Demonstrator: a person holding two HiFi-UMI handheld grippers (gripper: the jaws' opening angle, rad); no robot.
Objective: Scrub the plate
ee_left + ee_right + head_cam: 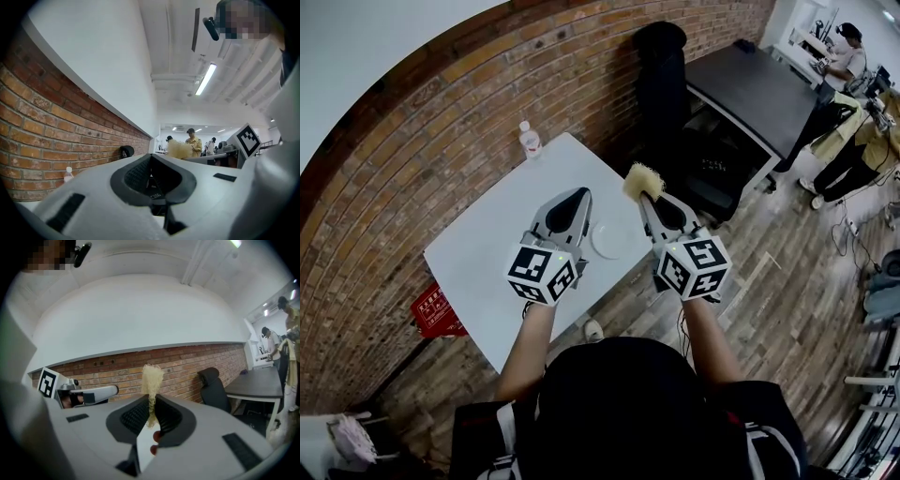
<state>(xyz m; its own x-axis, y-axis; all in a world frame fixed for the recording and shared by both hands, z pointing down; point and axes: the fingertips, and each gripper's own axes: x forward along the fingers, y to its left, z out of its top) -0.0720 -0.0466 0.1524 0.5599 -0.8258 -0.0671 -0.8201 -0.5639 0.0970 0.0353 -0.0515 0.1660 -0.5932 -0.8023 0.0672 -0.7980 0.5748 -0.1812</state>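
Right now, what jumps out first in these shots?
The yellow scrubber stands out, pinched in the right hand-held gripper and sticking up past its tips near the middle of the head view. Just below it a small white plate lies on the white table. The left hand-held gripper beside it is shut and empty.

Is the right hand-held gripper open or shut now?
Shut. The right hand-held gripper pinches a yellow fibrous scrub pad between its jaws; the pad sticks out above them.

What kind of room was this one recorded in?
Probably a shared office or lab workspace, not a kitchen: brick wall, dark desk with an office chair, and people working at benches beyond.
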